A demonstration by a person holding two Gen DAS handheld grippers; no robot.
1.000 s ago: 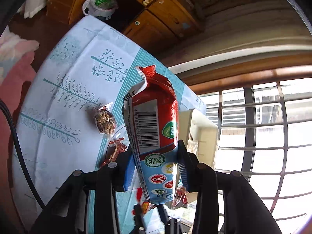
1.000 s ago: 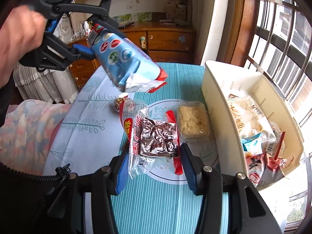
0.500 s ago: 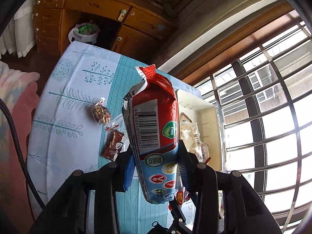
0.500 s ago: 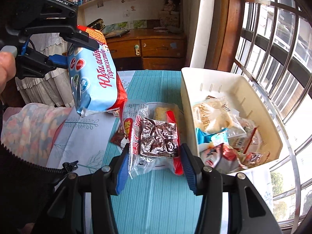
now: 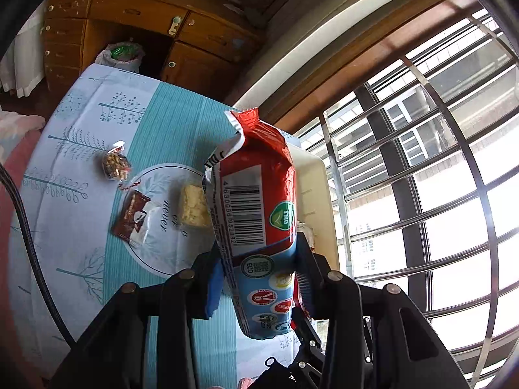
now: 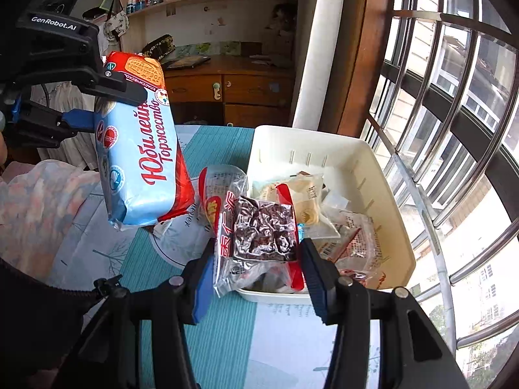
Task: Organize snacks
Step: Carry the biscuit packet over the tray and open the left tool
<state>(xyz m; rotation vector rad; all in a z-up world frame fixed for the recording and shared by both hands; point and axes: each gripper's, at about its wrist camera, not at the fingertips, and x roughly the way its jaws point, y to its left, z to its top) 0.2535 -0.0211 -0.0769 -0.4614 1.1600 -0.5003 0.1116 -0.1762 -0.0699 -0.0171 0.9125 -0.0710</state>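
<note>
I carry both loads up, closer to white bin (image 6: pixel 386 175). Left gripper (image 5: pixel 259 278) pinches biscuit pack (image 5: pixel 256 201); right gripper (image 6: pixel 259 259) pinches clear snack bag (image 6: pixel 259 230), now over bin edge. Drop-off near.

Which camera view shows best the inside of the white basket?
The right wrist view: the white basket lies open below, with several wrapped snacks inside. In the left wrist view the biscuit packet held in the left gripper hides most of it; only its rim shows.
</note>
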